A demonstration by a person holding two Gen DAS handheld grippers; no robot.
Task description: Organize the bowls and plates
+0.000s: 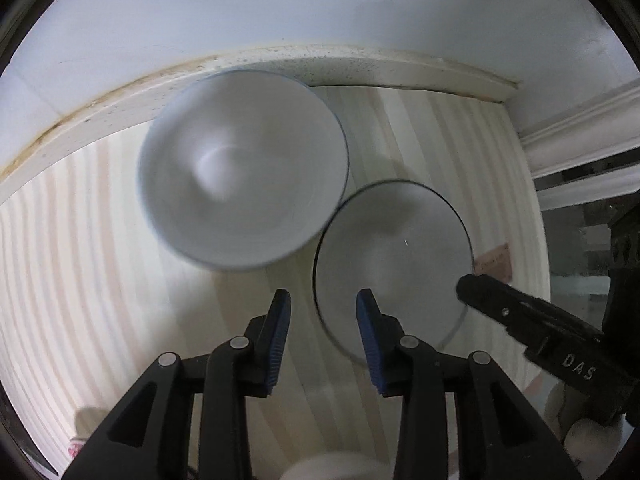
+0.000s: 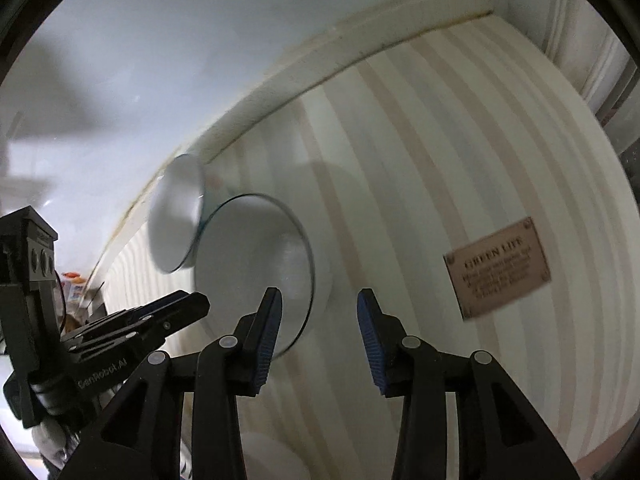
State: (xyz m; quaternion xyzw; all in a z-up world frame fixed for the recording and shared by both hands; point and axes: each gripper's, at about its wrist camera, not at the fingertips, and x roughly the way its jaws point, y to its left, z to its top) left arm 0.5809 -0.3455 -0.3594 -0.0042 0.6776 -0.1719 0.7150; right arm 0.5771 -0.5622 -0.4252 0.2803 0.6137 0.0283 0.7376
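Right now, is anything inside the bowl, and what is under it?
The bowl looks empty: only its plain white interior shows, though blurred. It sits on the striped tabletop, beside the plate. Whatever lies directly beneath its base is covered.

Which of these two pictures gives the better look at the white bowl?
The left wrist view: it looks down into the bowl, showing its whole rim and inside. The right wrist view shows the bowl only edge-on, small and blurred, beside the plate.

One white bowl [image 1: 244, 168], one plate [image 1: 394, 264], one brown label [image 2: 498, 266], two grippers.
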